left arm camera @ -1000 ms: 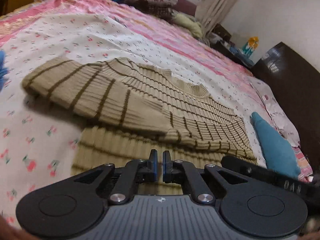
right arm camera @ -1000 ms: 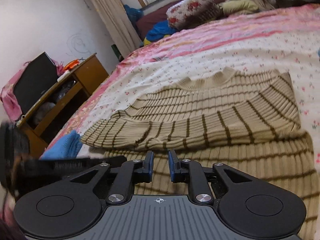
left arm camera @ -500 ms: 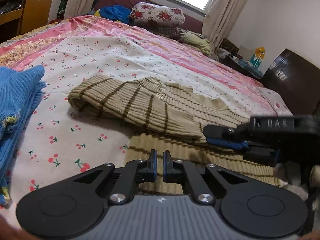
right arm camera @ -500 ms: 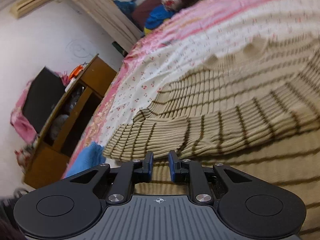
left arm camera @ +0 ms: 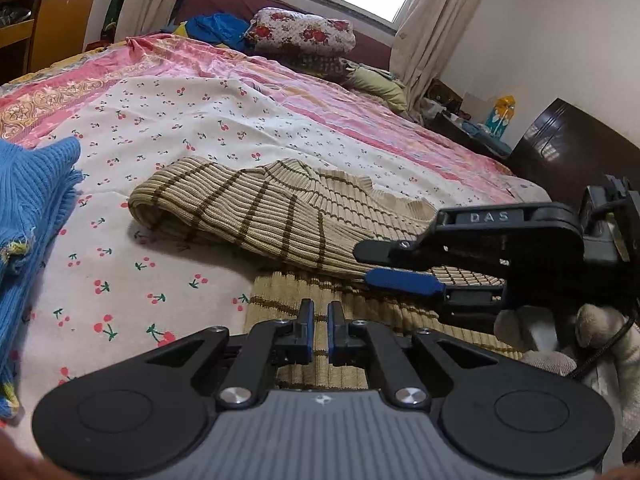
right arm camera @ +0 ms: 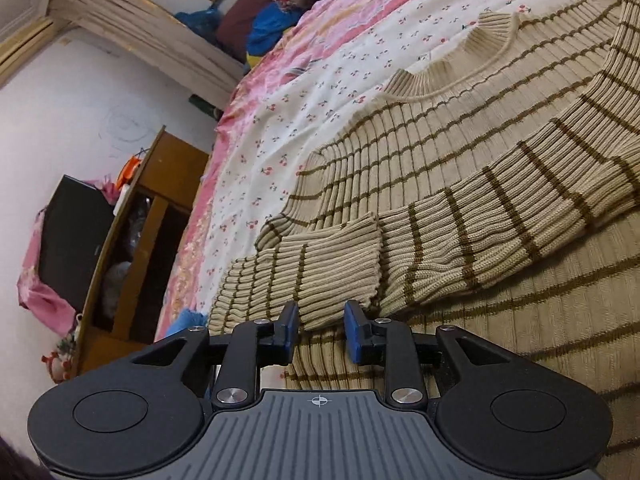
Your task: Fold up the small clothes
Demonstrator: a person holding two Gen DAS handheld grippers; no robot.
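Observation:
A beige sweater with brown stripes (left arm camera: pixel 256 208) lies flat on the cherry-print sheet, one sleeve folded across its body. It also shows in the right wrist view (right arm camera: pixel 480 184). My left gripper (left arm camera: pixel 319 332) is shut and empty, hovering over the sweater's lower hem. My right gripper (right arm camera: pixel 320 330) is open, its jaws on either side of the folded sleeve's cuff (right arm camera: pixel 320 276), just short of it. The right gripper also shows in the left wrist view (left arm camera: pixel 400 268), lying sideways over the sweater.
A blue knit garment (left arm camera: pixel 28 216) lies on the bed at the left. Pillows (left arm camera: pixel 304 32) and bedding are piled at the far end. A wooden cabinet (right arm camera: pixel 132 248) stands beside the bed, and a dark headboard (left arm camera: pixel 568 160) at the right.
My right gripper has opened and rolled sideways, closing in on the sleeve cuff. My left gripper has stayed shut and swung left, bringing the blue garment into view.

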